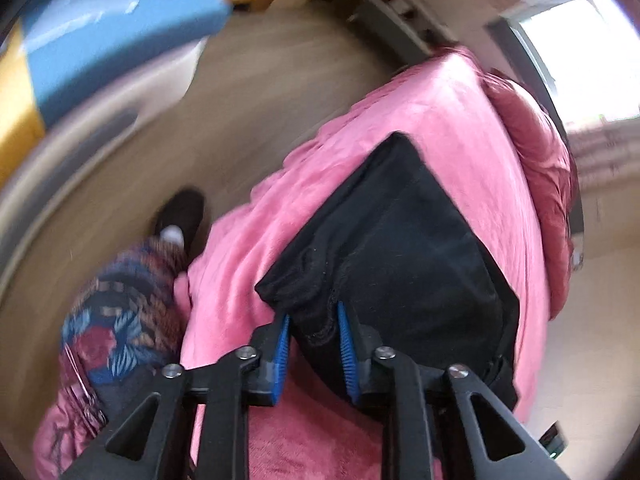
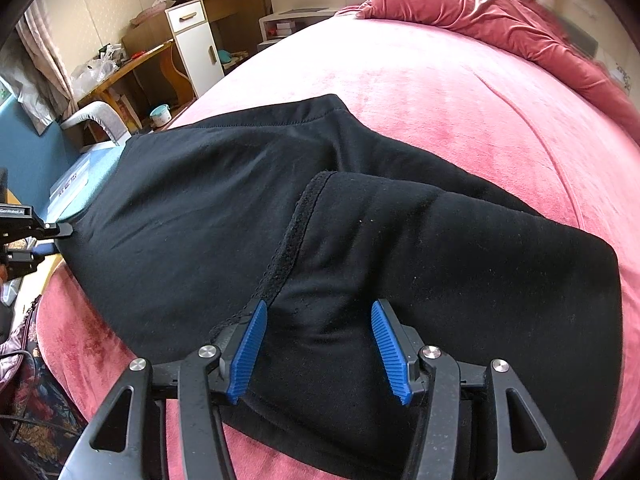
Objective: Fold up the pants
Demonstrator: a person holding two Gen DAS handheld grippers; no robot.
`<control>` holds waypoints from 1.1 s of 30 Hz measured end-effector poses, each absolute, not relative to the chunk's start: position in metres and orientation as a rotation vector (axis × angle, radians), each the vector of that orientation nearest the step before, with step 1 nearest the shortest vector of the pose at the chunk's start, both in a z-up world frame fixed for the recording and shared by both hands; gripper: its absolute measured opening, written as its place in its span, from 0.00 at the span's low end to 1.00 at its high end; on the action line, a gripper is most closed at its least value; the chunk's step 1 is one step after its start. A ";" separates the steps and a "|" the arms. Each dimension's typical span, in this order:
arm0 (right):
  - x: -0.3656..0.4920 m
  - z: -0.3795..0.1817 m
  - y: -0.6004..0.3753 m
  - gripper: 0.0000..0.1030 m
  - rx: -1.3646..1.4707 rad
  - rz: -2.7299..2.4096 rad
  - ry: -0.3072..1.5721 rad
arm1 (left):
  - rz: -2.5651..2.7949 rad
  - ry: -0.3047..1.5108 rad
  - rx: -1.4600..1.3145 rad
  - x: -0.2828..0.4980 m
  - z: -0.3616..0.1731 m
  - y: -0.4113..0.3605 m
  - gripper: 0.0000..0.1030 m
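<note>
Black pants lie partly folded across a pink bedspread. The left gripper clamps its blue pads on a bunched corner of the fabric, lifted off the bed. The right gripper stands apart, pads straddling a raised fold without pressing it.

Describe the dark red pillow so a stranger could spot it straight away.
Start at the pink bed cover that fills the room's middle, with the black pants spread across it. Follow the cover to its far end: the dark red pillow lies there, crumpled. It is deeper and shinier than the pale pink plush beneath it.
</note>
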State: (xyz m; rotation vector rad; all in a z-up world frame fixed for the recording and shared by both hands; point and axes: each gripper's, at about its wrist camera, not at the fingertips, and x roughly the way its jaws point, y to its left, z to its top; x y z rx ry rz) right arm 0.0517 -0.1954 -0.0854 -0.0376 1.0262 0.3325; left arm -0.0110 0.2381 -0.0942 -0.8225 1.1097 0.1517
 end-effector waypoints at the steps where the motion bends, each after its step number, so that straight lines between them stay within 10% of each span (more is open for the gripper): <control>1: 0.052 -0.085 -0.195 0.54 -0.039 0.332 1.026 | 0.141 1.095 -0.803 -0.009 -0.091 0.235 0.17; 33: 0.157 -0.051 -0.124 0.67 0.330 0.877 1.164 | -0.494 0.898 -0.171 0.010 -0.028 0.041 0.13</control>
